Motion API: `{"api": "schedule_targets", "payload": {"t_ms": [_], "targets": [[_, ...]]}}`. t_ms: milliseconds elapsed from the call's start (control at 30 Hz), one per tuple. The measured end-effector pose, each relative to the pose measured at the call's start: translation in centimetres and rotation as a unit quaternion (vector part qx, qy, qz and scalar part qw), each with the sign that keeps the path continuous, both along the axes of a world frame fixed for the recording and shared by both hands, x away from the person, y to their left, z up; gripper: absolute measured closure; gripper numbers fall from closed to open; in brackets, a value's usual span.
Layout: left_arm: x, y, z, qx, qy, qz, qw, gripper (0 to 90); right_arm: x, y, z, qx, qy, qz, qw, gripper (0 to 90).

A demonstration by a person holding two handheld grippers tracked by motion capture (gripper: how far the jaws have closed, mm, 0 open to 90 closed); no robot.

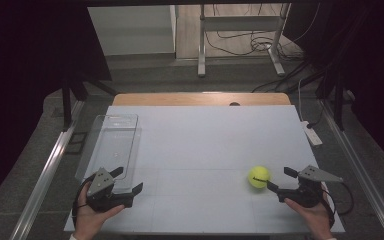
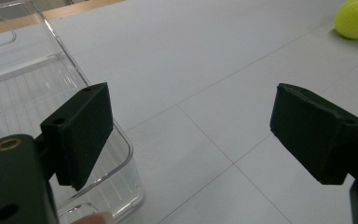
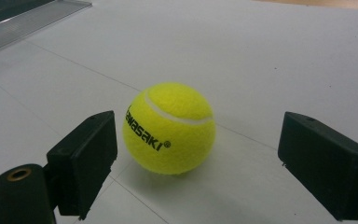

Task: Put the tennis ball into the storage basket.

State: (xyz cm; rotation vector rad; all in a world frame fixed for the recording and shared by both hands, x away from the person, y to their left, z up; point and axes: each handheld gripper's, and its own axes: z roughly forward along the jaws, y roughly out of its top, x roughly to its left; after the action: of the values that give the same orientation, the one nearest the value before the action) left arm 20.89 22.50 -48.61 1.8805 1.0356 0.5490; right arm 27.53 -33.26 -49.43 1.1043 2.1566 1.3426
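Near the right front of the white counter (image 1: 205,150) sits a yellow tennis ball (image 1: 259,176), resting on the surface with its shadow under it; black lettering runs across its side in the right gripper view, where the tennis ball (image 3: 169,128) lies between the two black jaws but closer to the left-hand one in that picture; neither pad touches it, and a clear gap shows on both sides. The right gripper (image 1: 278,179) is held low in the person's right hand (image 1: 311,216), just beside the ball on its right, its jaws spread wide and pointing toward it; a grey three-cornered plate tops it.

At the left front, the left gripper (image 1: 129,181) rests in the person's left hand (image 1: 91,215), its jaws likewise spread with nothing between them; in the left gripper view the left gripper (image 2: 186,135) looks across bare counter, with one pad standing over the near corner of a clear plastic tray (image 2: 32,88); whether it touches the rim I cannot tell. From the high view the clear plastic tray (image 1: 111,150) lies along the counter's left side, well apart from the ball; the ball shows in the far upper right corner of the left gripper view.
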Motion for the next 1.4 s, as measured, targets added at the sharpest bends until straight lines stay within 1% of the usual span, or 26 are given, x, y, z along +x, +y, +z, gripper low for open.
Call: {"api": "schedule_targets", "payload": {"t_ms": [133,300,333,500,567,633,700,800,867,933,1000,1033,1400], "targets": [[0.0,-0.1,0.3,-0.003,-0.003,0.001,1.0000,13.8,-0.1,0.0,0.0,-0.001,0.000,0.001,1.0000,11.7],[0.2,-0.3,0.6,-0.003,-0.003,-0.006,1.0000,13.7,-0.1,-0.1,0.0,0.000,-0.001,-0.002,1.0000,11.7],[0.2,-0.6,0.9,-0.004,-0.003,-0.013,0.9999,13.7,-0.1,0.0,0.0,-0.001,-0.001,-0.003,1.0000,11.8],[0.4,-0.8,1.4,-0.010,-0.003,-0.013,0.9999,13.8,-0.2,-0.1,0.0,0.001,0.000,-0.006,1.0000,11.8],[0.4,-1.2,1.7,-0.008,-0.004,-0.020,0.9998,13.7,-0.2,-0.1,0.0,0.002,-0.001,-0.006,1.0000,11.9],[0.5,-1.5,1.9,-0.007,-0.001,-0.026,0.9996,13.7,-0.2,-0.2,0.1,0.001,-0.002,-0.007,1.0000,11.8],[0.6,-1.6,1.9,-0.007,0.000,-0.027,0.9996,13.7,-0.2,-0.2,0.0,0.002,-0.002,-0.006,1.0000,11.8],[1.1,-2.3,2.2,-0.005,0.006,-0.036,0.9993,13.6,-0.2,-0.2,0.0,0.003,-0.002,-0.005,1.0000,11.9],[1.2,-2.5,2.3,-0.005,0.009,-0.039,0.9992,13.6,-0.2,-0.2,0.0,0.003,-0.002,-0.004,1.0000,11.8],[1.4,-3.0,2.5,0.000,0.009,-0.046,0.9989,13.6,-0.2,-0.2,0.0,0.002,-0.002,-0.004,1.0000,11.9],[1.5,-3.2,2.5,0.000,0.010,-0.048,0.9988,13.6,-0.2,-0.2,0.0,0.002,-0.002,-0.004,1.0000,11.8],[1.8,-3.6,2.7,0.002,0.012,-0.053,0.9985,13.6,-0.2,-0.2,0.0,0.001,-0.002,-0.003,1.0000,11.8],[2.9,-4.8,2.8,0.008,0.019,-0.067,0.9975,13.6,-0.3,-0.1,-0.1,-0.001,-0.002,0.000,1.0000,11.8]]}}
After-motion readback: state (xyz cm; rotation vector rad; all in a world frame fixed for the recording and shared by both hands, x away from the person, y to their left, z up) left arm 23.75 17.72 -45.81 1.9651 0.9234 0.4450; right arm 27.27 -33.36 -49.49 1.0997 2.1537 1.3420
